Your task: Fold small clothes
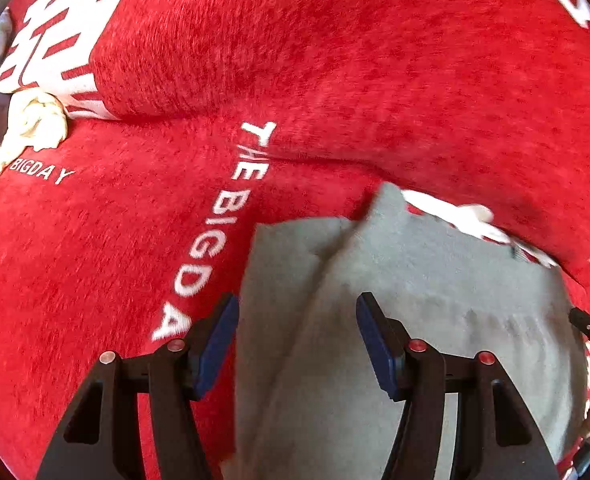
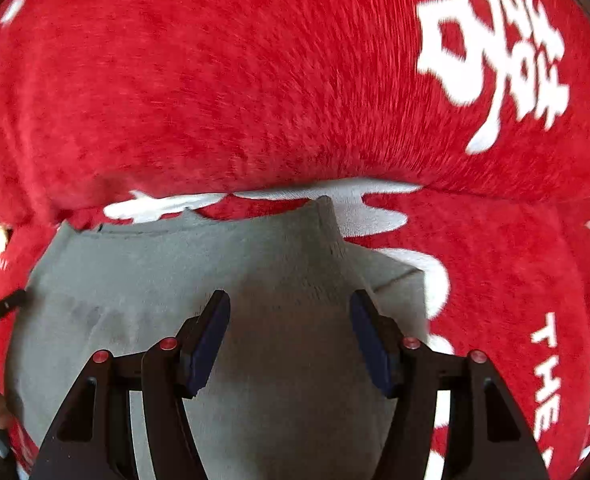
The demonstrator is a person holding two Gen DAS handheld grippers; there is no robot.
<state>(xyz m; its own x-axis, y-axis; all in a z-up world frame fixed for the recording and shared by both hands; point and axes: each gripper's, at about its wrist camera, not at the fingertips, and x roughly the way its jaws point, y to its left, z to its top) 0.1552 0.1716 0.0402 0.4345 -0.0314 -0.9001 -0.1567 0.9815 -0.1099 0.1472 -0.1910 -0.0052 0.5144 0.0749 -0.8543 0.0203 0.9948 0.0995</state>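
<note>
Grey garment (image 1: 395,280) lies partly folded on a red blanket (image 1: 335,80), with both grippers released above it.

From the left: a cream cloth bundle (image 1: 35,120) sits at the blanket's far left edge; white print reads "THE BIGDAY" (image 1: 215,232), repeated smaller as "BIGDAY", beside large white characters. The left gripper (image 1: 297,340) hangs with jaws apart over the garment's left folded flap, grasping nothing. The right gripper (image 2: 289,336) is likewise spread over the garment's middle, empty. Risk, as I judge it: the loose flap may spring back, or a gripper may pinch the plush blanket along with the garment.
</note>
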